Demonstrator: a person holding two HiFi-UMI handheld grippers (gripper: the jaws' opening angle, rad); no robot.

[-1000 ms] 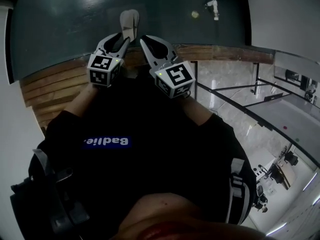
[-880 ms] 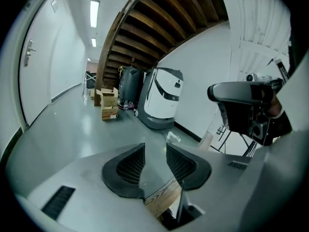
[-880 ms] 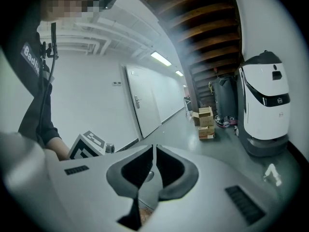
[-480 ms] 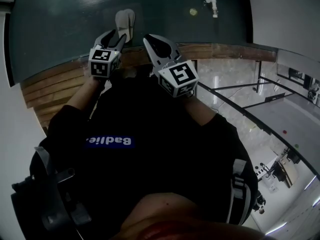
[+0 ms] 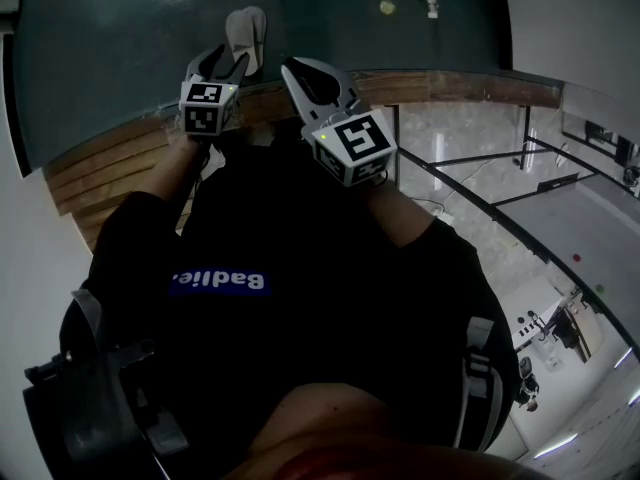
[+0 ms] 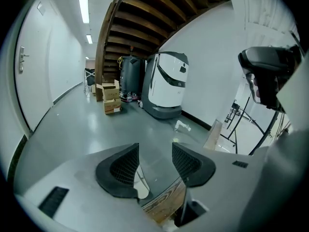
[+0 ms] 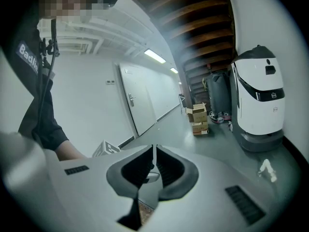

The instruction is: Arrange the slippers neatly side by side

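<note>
The left gripper (image 5: 222,64) is opening, jaws clear of the beige slipper (image 5: 246,36), apparently leaving it placed on the floor (image 5: 110,38) (the right gripper (image 5: 292,70) is hanging beside the slipper, closed and empty).

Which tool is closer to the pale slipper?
Left. The left tool is just short of the slipper, jaws opening, gripping nothing; the right tool is farther off to the right.

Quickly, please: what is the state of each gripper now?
Left gripper: jaws opening, gripping nothing; slipper just beyond them.
Right gripper: shut, empty.
</note>
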